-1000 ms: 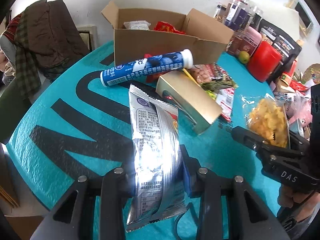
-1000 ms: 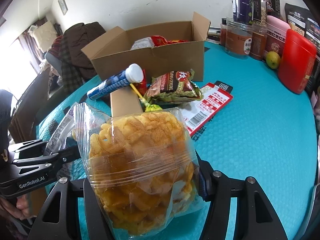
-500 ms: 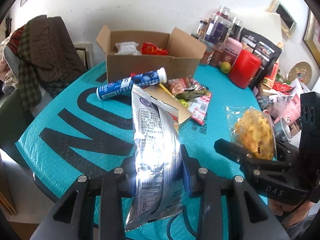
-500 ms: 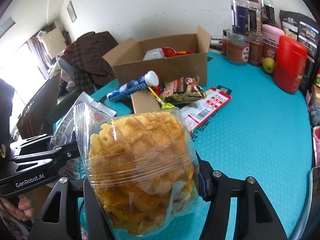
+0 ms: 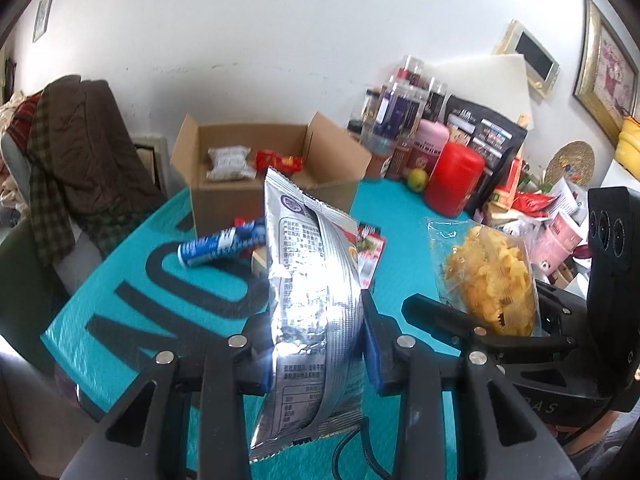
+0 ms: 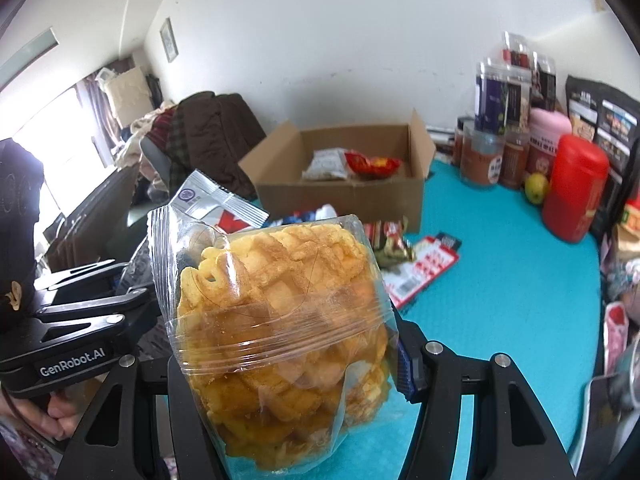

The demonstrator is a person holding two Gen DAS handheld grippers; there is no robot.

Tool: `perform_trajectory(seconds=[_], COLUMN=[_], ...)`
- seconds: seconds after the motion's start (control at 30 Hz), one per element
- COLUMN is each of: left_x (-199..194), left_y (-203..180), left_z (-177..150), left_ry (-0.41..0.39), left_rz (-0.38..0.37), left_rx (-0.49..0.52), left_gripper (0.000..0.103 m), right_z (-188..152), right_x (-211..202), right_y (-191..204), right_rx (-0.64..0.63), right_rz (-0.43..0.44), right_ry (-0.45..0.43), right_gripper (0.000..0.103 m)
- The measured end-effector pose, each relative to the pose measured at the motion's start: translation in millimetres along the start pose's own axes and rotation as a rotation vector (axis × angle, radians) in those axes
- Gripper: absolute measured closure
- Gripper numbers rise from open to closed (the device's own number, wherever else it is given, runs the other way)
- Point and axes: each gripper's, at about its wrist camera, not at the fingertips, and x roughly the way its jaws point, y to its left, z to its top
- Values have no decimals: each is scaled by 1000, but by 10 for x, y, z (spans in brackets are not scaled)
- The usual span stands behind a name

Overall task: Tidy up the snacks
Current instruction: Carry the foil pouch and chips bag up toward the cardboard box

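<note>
left gripper [image 5: 316, 360] is clamped on a silver packet [image 5: 312, 304], right gripper [image 6: 288, 364] on a clear bag of chips [image 6: 280, 340], both held above the counter [image 6: 500, 280]'s near edge; open box [image 6: 340, 188] sits at the far edge.

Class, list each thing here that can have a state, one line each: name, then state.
left tongs: shut on the silver snack bag
silver snack bag: sealed, held upright, off the table
right tongs: shut on the clear chip bag
clear chip bag: full, held upright
cardboard box: flaps open, two packets inside
blue tube: lying on its side
red canister: upright, lid on
</note>
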Motion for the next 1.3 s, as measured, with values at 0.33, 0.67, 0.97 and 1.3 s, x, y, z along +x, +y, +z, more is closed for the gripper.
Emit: perform_trajectory(seconds=[0.33, 0.67, 0.97, 1.3], left_x=[30, 186, 494, 939], left_y=[-6, 88, 267, 489], left_z=[501, 1051, 1567, 1974], left_ry=[-94, -180, -217, -223], left_rz=[-26, -38, -49, -9], left_rx=[28, 48, 50, 28], left_gripper=[69, 69, 69, 69], right_z=[482, 1029, 1522, 2009], right_x=[1, 143, 417, 889], right_y=[-48, -175, -293, -439], right_rx=[-59, -98, -118, -140], right_rz=[0, -16, -30, -47], right_ry=[-61, -126, -150, -142], right_gripper=[42, 42, 42, 42])
